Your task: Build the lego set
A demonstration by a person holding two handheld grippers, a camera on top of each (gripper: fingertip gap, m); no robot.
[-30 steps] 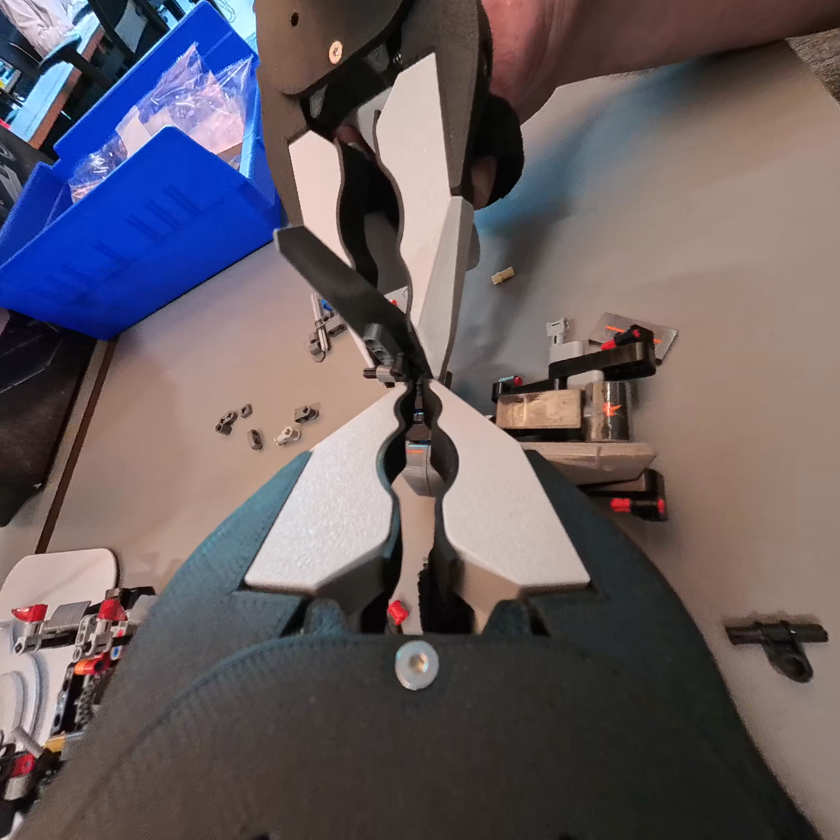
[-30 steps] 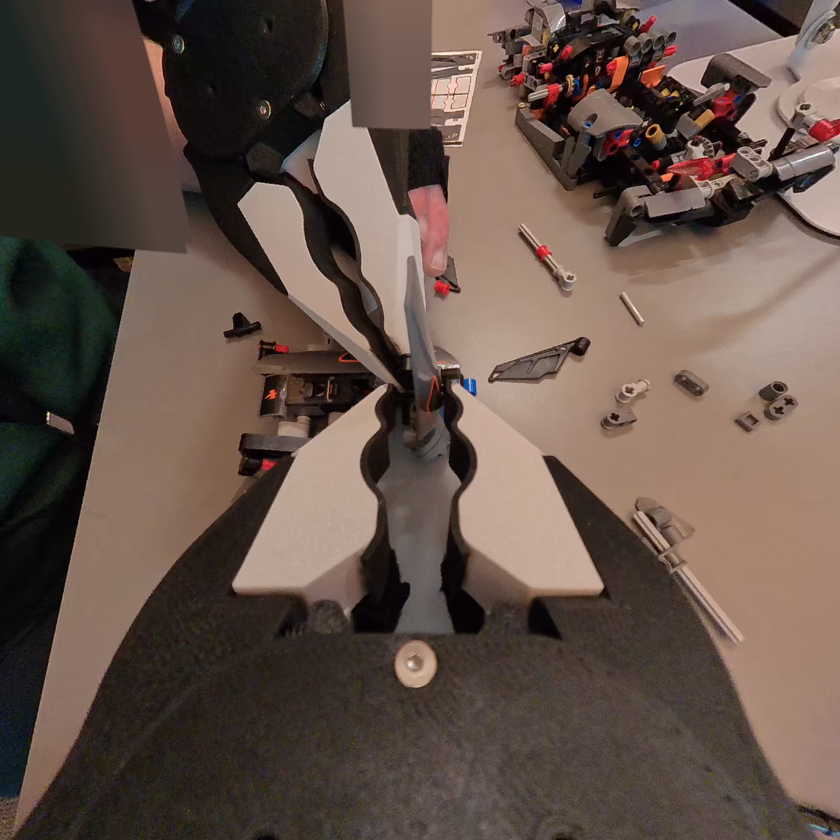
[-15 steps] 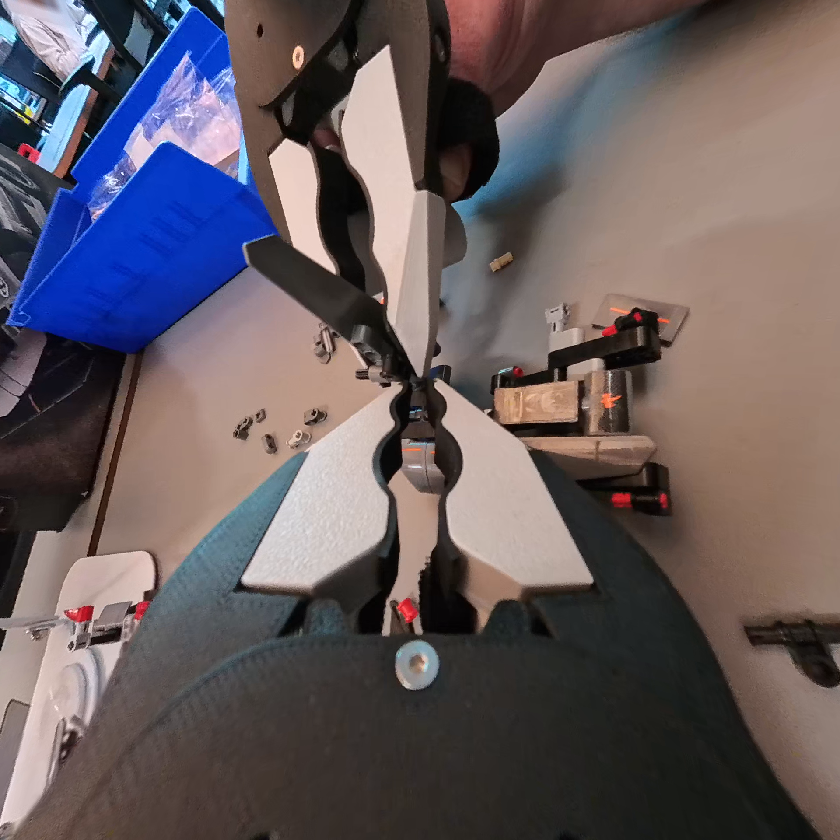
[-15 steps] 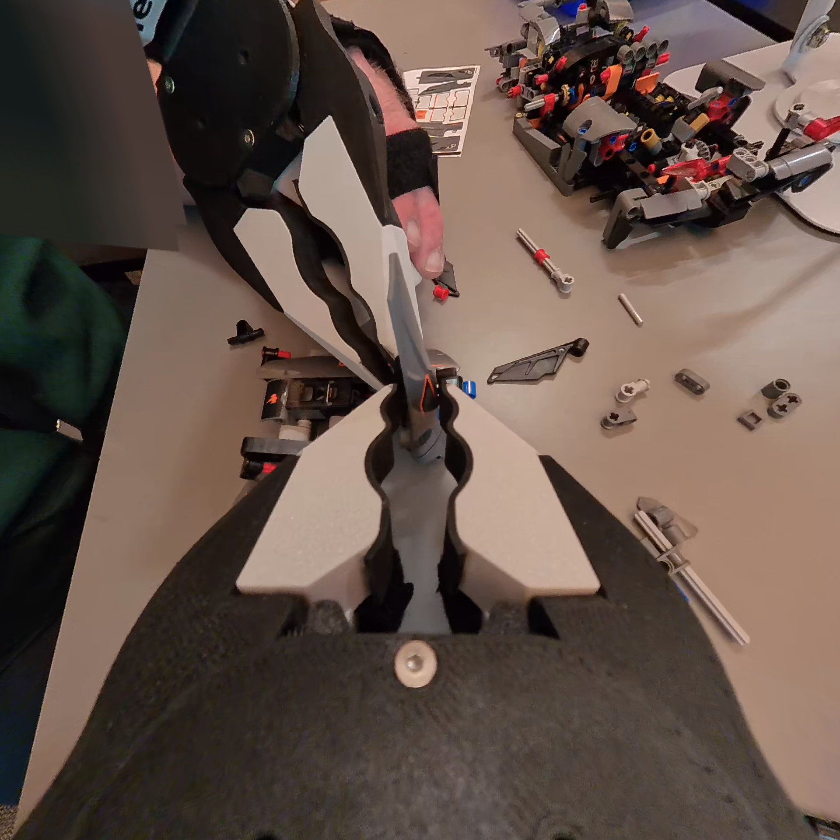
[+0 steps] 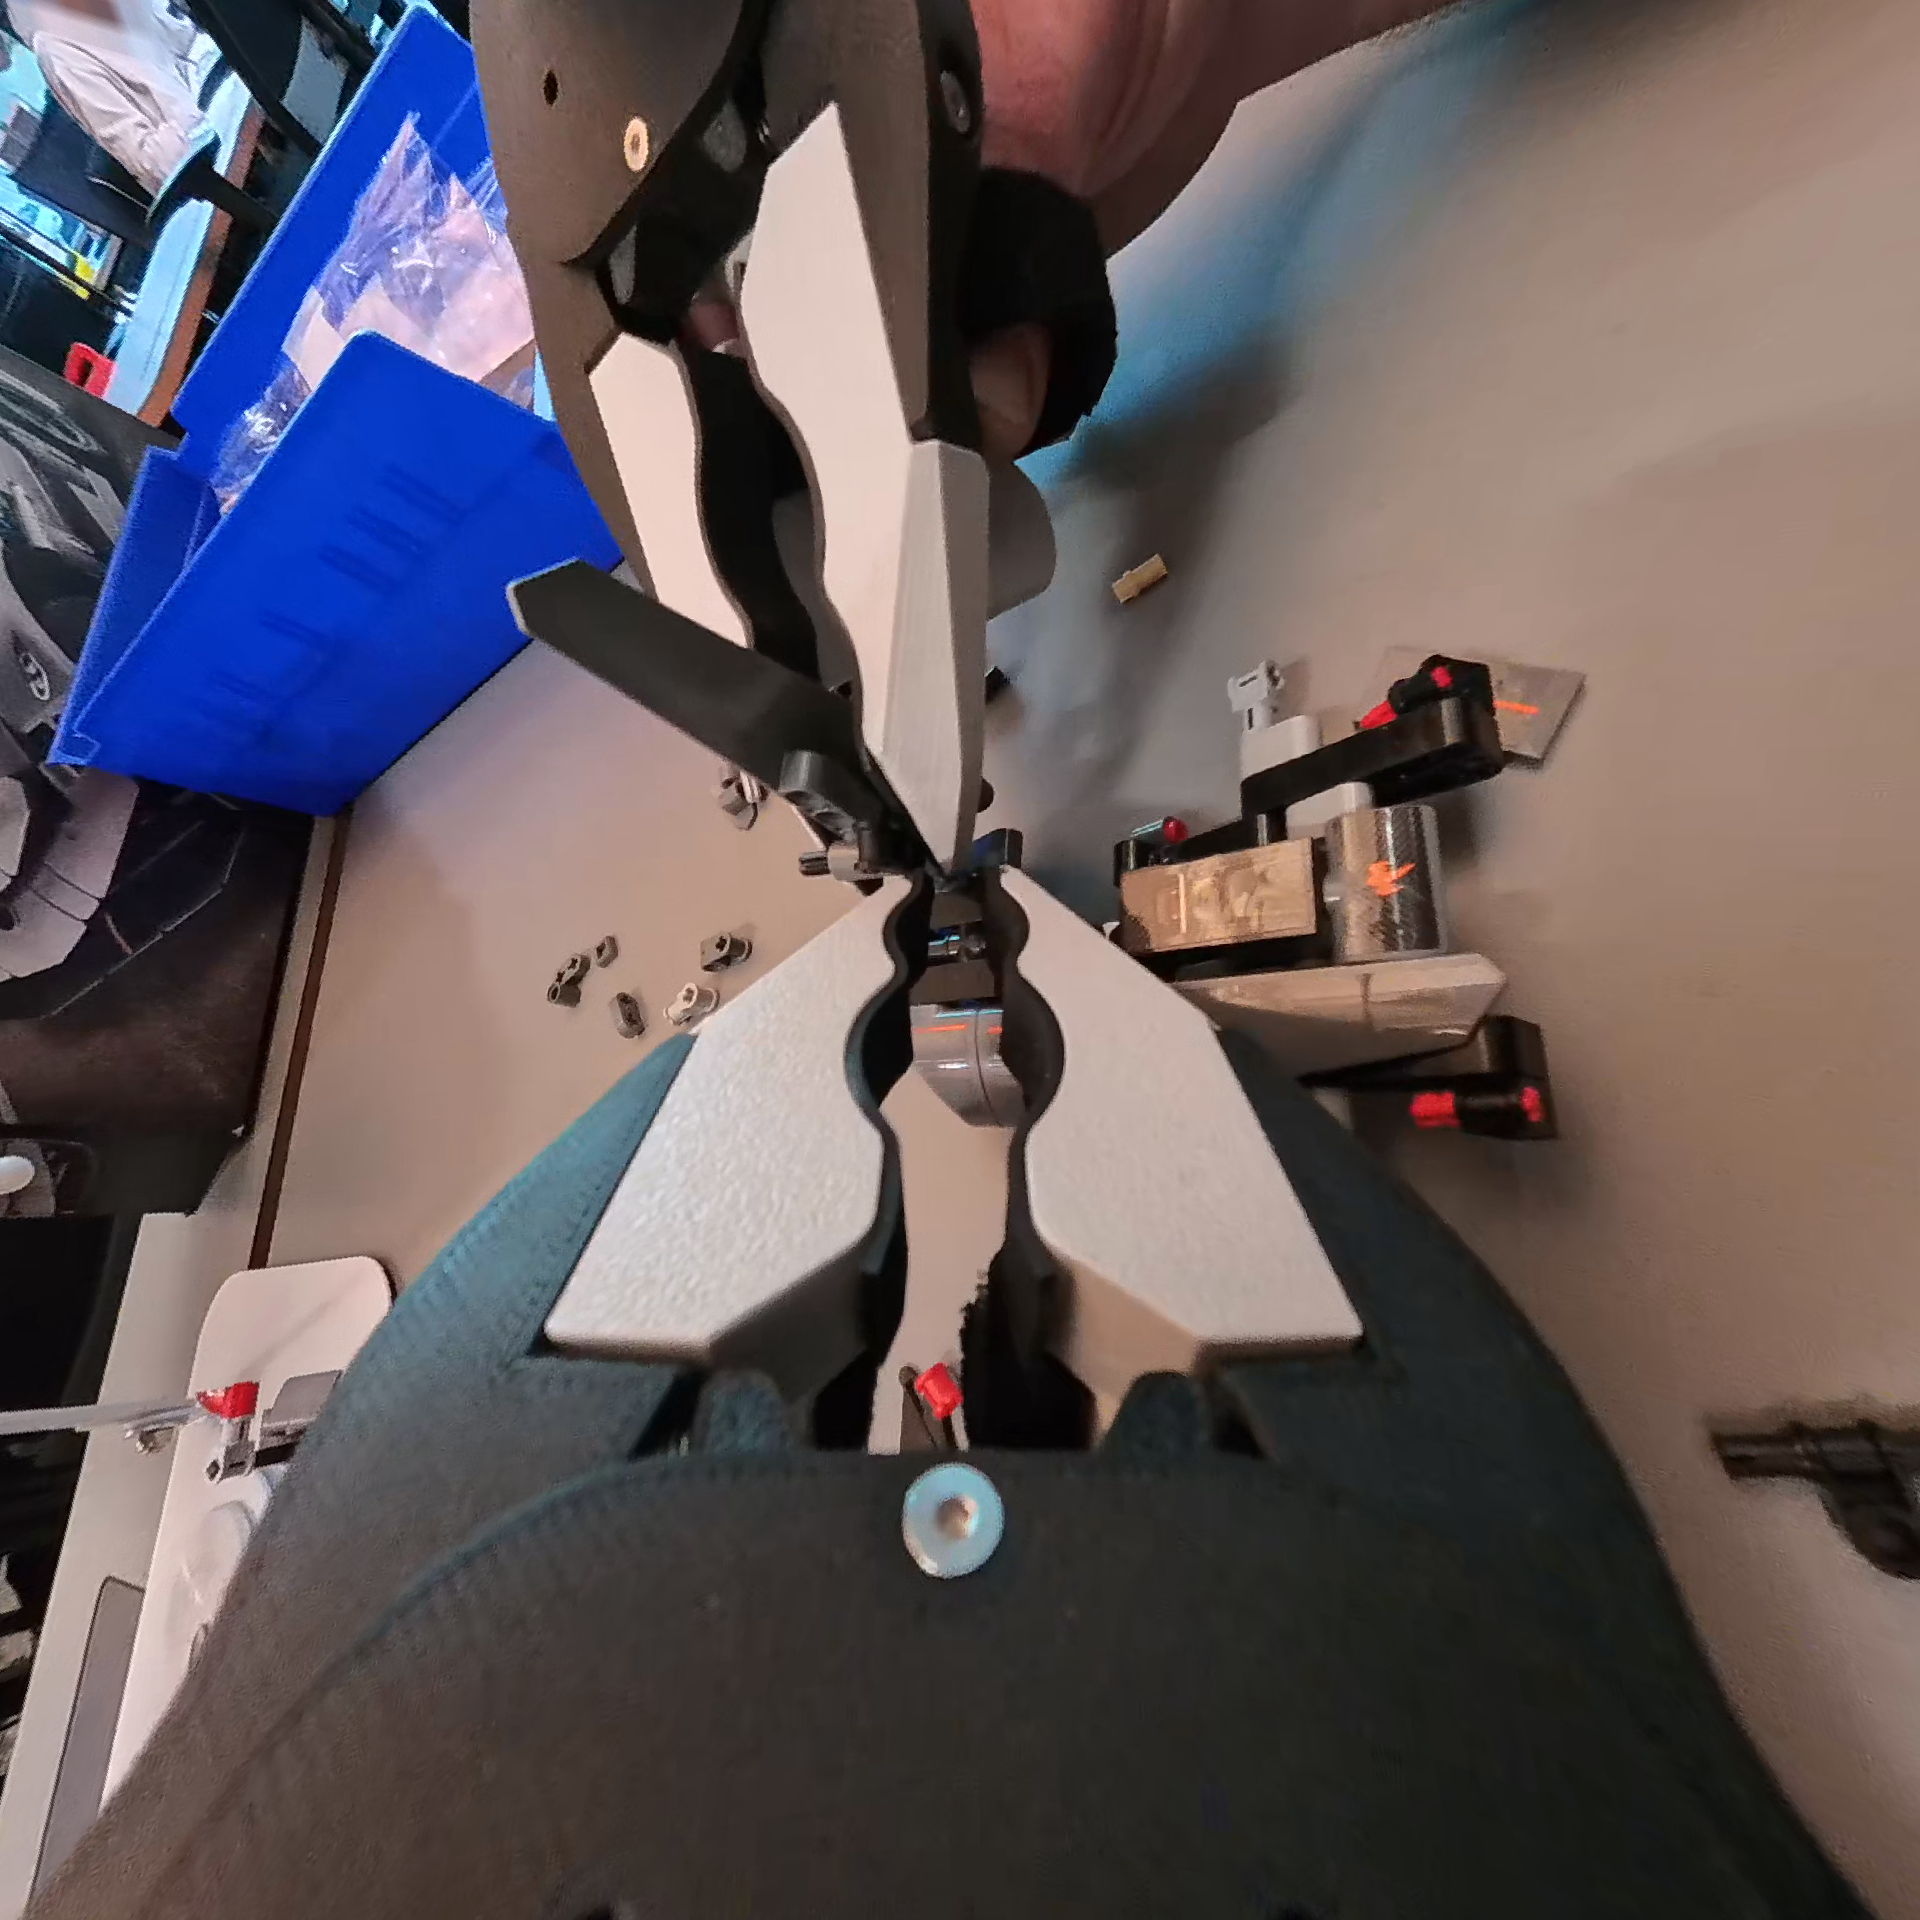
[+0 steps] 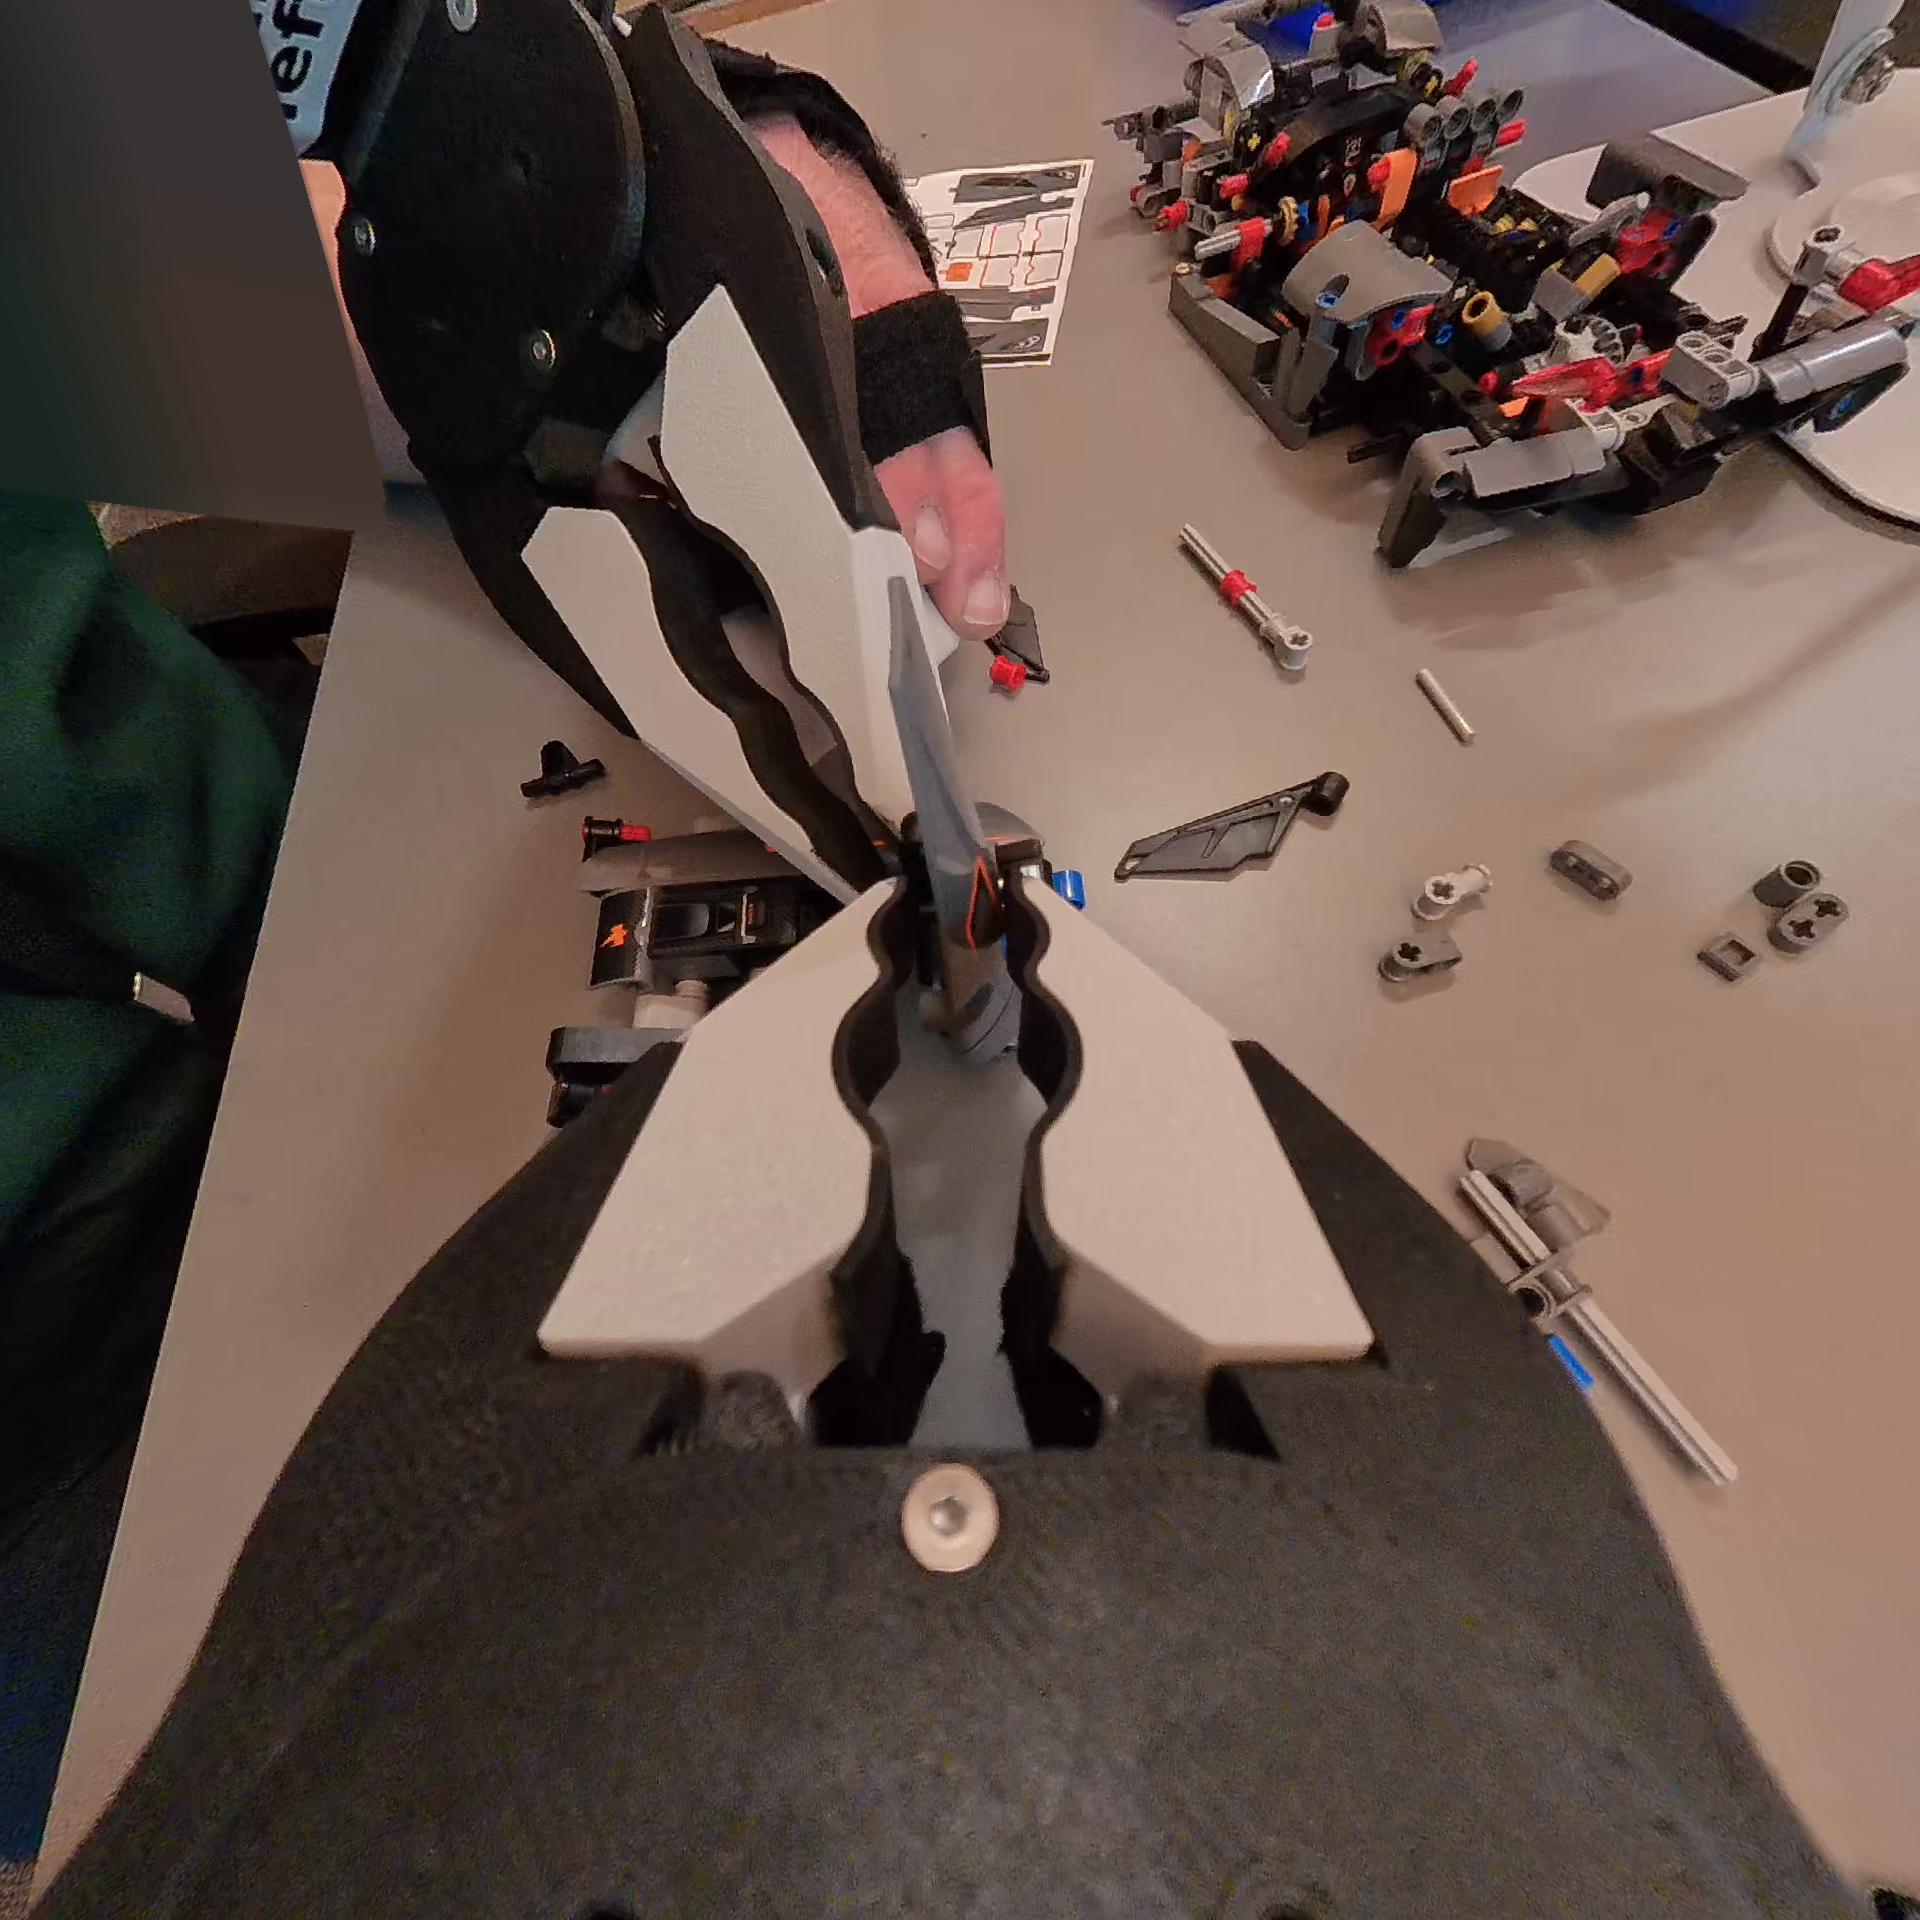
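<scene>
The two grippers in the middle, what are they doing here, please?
A person holds a gripper in each hand and is joining two Lego parts above the table. The left gripper is shut on a small grey and black piece. The right gripper is shut on a long dark blade-shaped panel. Their tips meet, so the parts touch. A larger half-built model and loose pieces lie nearby.

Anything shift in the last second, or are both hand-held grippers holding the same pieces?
Little changed. The left hand-held gripper tilted, so the blue bin sits lower in its view. Both stayed shut tip to tip: left on the small grey piece, right hand-held gripper on the dark panel.
</scene>
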